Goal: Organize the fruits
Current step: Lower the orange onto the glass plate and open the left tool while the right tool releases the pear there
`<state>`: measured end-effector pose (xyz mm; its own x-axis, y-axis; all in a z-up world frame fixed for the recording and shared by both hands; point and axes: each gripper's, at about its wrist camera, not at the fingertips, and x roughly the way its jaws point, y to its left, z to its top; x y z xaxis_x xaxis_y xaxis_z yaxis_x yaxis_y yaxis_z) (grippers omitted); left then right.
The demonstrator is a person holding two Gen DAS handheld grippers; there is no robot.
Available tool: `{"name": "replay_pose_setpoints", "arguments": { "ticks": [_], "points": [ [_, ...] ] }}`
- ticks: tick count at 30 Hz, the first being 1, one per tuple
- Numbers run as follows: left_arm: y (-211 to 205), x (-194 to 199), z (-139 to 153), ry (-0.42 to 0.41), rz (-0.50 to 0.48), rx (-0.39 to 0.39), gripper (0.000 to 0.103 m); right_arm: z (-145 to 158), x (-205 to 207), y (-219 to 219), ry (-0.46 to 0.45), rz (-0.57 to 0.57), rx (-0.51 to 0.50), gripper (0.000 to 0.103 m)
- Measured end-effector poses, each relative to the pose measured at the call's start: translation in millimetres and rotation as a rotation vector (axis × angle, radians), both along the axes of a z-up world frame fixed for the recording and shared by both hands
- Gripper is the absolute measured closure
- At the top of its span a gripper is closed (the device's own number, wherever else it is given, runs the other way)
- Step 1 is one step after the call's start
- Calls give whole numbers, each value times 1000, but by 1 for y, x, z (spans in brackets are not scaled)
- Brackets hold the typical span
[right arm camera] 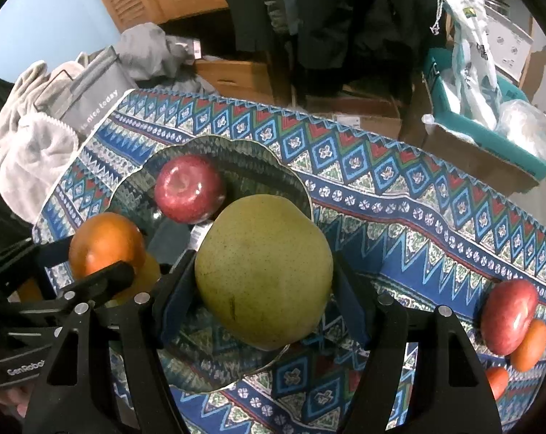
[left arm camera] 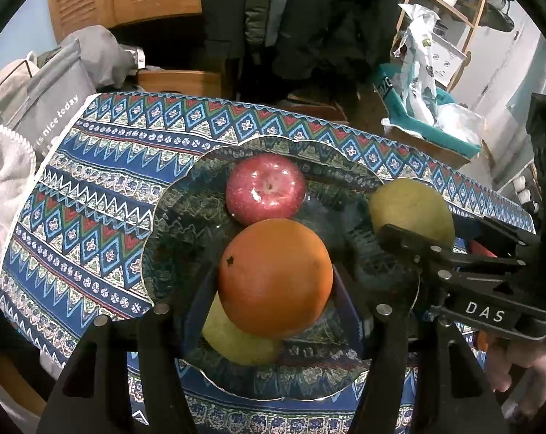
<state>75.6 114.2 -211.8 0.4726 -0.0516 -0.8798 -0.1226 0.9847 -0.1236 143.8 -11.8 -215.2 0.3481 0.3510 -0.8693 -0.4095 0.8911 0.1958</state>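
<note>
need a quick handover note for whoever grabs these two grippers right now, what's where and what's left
Left gripper: shut on the orange, held over the glass plate.
Right gripper: shut on the big pear, over the plate's near right rim.
On the plate: a red apple and a second pear under the orange.
Done: those two are in.
Left: set down the orange and pear, then fetch the apple and orange fruit lying on the tablecloth to the right.
</note>
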Motion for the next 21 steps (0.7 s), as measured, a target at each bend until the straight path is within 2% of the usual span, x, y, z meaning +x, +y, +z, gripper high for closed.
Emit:
{"name": "replay_pose_setpoints", "arguments": {
  "ticks": [4, 6, 8, 12, 21],
  "points": [
    [-3, 0, -1, 2, -11, 11, 38, -5, 2, -2, 24, -10, -1, 31],
    [-3, 0, 0, 5, -12, 26, 31, -6, 3, -3, 34, -15, 8, 30],
    [-4, -2, 2, -3, -9, 54, 29, -7, 4, -3, 42, -22, 14, 30],
    [-1, -3, 4, 0, -5, 23, 28, -7, 2, 0, 41, -16, 7, 30],
    [-4, -8, 11, -10, -7, 23, 28, 30, -1, -2, -61, -29, 46, 26]
  ]
}}
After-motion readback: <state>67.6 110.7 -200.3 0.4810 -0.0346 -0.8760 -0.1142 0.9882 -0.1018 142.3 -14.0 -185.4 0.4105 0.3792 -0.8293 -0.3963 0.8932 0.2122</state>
